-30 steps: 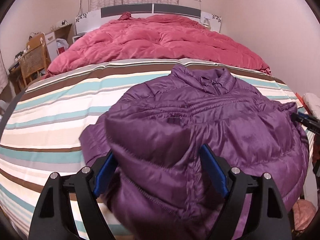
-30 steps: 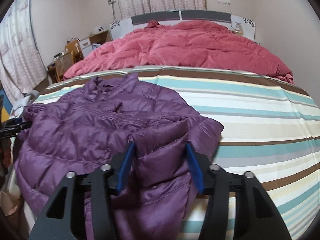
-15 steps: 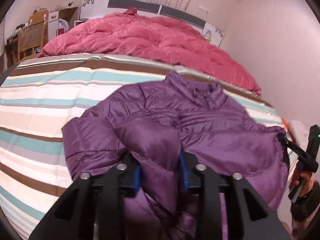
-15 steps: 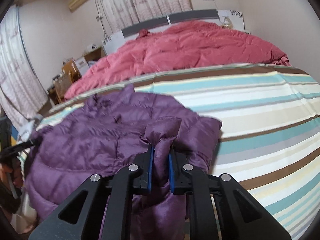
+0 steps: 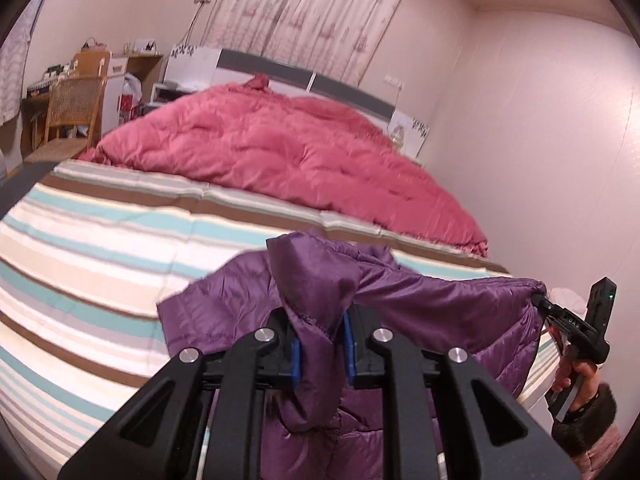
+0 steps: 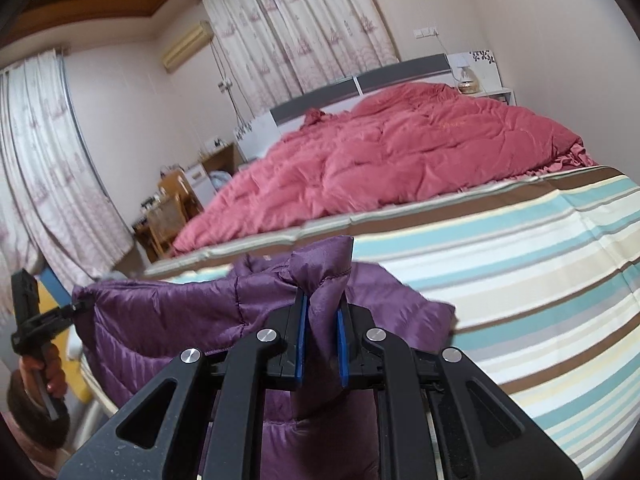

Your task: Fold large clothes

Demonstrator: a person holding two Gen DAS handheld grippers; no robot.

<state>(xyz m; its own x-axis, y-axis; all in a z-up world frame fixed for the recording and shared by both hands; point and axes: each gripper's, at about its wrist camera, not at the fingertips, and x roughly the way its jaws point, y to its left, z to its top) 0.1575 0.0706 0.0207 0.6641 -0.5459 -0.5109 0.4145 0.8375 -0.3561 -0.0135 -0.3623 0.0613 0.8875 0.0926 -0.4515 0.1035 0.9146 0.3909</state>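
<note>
You have raised both grippers since a second ago, lifting the glossy quilted purple jacket (image 5: 420,300) off the striped sheet (image 5: 100,248). Your left gripper (image 5: 322,346) is closing on a bunched puffy fold; your right gripper (image 6: 322,346) clamps another.

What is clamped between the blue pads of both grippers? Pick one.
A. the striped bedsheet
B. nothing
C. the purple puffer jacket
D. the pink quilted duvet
C: the left gripper and the right gripper each pinch a bunch of the shiny purple puffer jacket, held above the striped bedsheet; the left jaws are closing.
</note>
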